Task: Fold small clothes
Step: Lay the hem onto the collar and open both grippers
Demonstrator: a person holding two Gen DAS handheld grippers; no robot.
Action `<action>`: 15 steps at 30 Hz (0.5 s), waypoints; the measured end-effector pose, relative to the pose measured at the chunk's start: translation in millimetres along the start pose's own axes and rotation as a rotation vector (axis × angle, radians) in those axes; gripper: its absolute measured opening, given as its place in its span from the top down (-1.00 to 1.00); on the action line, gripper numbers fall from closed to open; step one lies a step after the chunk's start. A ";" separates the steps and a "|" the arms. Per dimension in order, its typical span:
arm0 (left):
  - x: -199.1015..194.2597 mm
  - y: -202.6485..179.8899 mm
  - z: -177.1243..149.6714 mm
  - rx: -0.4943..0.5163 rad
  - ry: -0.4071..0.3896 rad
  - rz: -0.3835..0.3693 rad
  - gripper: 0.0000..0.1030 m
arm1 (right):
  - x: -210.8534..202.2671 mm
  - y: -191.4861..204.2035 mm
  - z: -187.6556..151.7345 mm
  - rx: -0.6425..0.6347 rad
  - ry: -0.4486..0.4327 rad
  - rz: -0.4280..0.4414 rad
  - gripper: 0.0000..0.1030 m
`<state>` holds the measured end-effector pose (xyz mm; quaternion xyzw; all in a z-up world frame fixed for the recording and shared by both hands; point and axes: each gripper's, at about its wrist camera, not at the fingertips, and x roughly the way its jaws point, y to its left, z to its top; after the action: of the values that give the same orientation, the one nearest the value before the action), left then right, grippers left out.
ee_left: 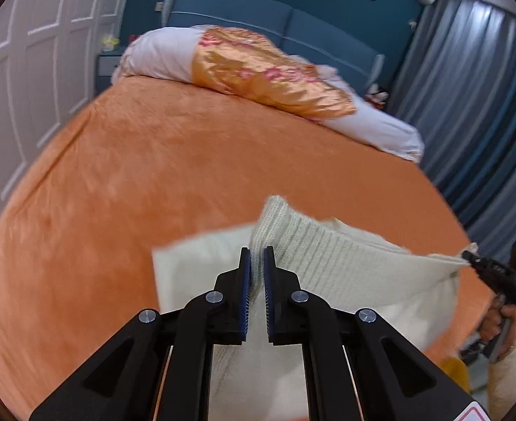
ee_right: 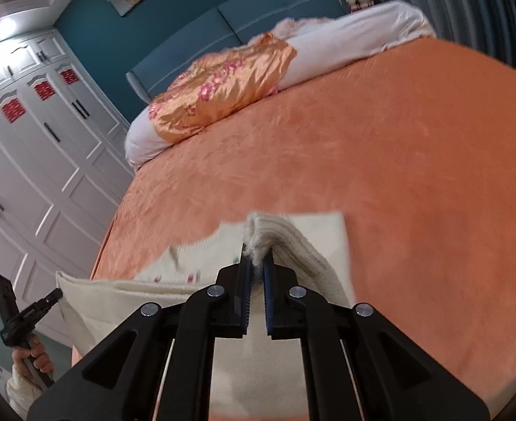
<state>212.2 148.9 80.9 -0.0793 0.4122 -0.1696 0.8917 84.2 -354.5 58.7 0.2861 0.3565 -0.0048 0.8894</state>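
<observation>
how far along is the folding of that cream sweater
Early to midway. Done: little shows beyond the cream knit sweater being picked up. In hand: the left gripper and right gripper each pinch a bunched edge, holding it stretched above the orange bedspread. Left: laying it down folded.

One sweater [ee_left: 345, 259], two hand-held grippers [ee_left: 257, 256], one bed [ee_left: 152, 175].

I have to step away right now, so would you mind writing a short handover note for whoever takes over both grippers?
Left gripper: shut on the cream knit sweater at a ribbed edge.
Right gripper: shut on another ribbed edge of it.
The sweater is lifted and stretched between both grippers above the near end of the orange bedspread.
Done: both grips taken.
Left: lay it flat, then fold; no finished fold shows yet.
</observation>
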 end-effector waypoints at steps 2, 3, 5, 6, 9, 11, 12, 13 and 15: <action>32.6 3.2 8.0 -0.003 0.020 0.076 0.90 | 40.9 -5.9 15.9 0.016 0.033 0.005 0.88; 60.1 6.4 8.7 -0.013 0.054 0.120 0.88 | 65.3 -8.3 20.3 0.018 0.069 -0.001 0.86; 99.6 13.3 0.4 -0.032 0.116 0.194 0.85 | 98.6 -12.8 20.2 0.024 0.113 -0.067 0.79; 113.1 17.5 -8.6 -0.047 0.142 0.228 0.85 | 101.9 -13.6 18.1 0.033 0.103 -0.096 0.79; 104.2 20.3 -24.0 -0.085 0.117 0.228 0.84 | 70.6 -15.4 2.9 0.100 0.017 -0.025 0.78; 80.2 15.6 -31.4 -0.078 0.058 0.239 0.84 | 43.7 -8.7 -18.7 0.085 -0.008 0.014 0.78; 62.6 6.7 -37.3 -0.066 0.024 0.221 0.84 | 36.5 0.7 -34.4 0.042 0.011 0.027 0.78; 49.9 -3.2 -43.0 -0.058 0.008 0.196 0.84 | 34.2 10.1 -47.9 0.002 0.033 0.033 0.78; 31.8 -33.6 -60.4 -0.043 0.014 0.096 0.73 | 38.1 41.1 -92.5 -0.086 0.124 0.080 0.78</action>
<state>177.4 105.9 28.7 -0.0773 0.4252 -0.1184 0.8940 63.0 -265.3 1.3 0.2614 0.3991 0.0639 0.8765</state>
